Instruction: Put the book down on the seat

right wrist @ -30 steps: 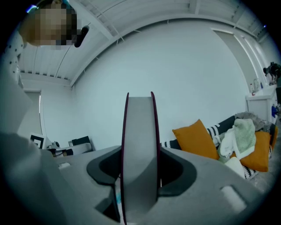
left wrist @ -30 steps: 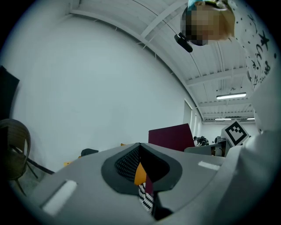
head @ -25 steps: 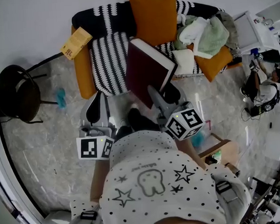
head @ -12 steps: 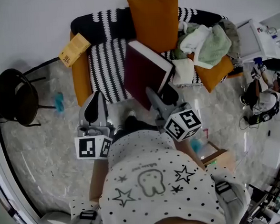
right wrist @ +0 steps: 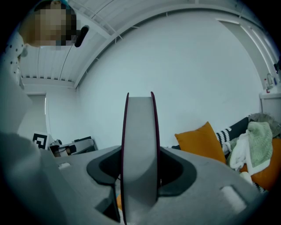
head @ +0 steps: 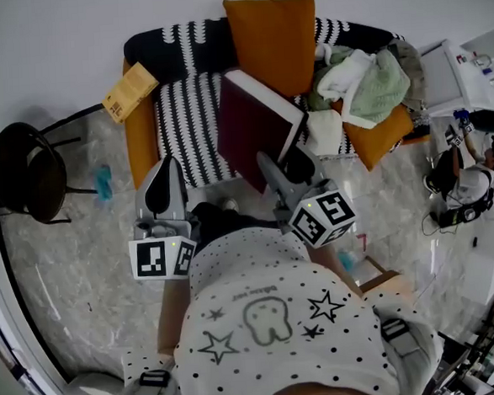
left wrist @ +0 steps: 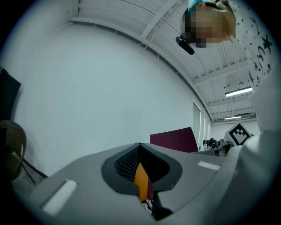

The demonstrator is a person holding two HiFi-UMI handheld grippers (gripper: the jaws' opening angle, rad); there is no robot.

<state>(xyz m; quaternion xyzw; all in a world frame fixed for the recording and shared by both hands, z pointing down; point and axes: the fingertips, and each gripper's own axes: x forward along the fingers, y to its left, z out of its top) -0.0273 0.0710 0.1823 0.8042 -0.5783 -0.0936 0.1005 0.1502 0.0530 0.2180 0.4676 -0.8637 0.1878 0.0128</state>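
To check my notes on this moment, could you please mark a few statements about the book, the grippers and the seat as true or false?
1. The right gripper holds the book. True.
2. The book lies flat on the seat. False: it is held tilted above the seat.
3. The left gripper also grips the book. False: its jaws are together on nothing, apart from the book.
4. An orange cushion stands at the seat's back. True.
5. The yellow box sits on the black chair. False: it rests at the seat's left edge, apart from the chair.
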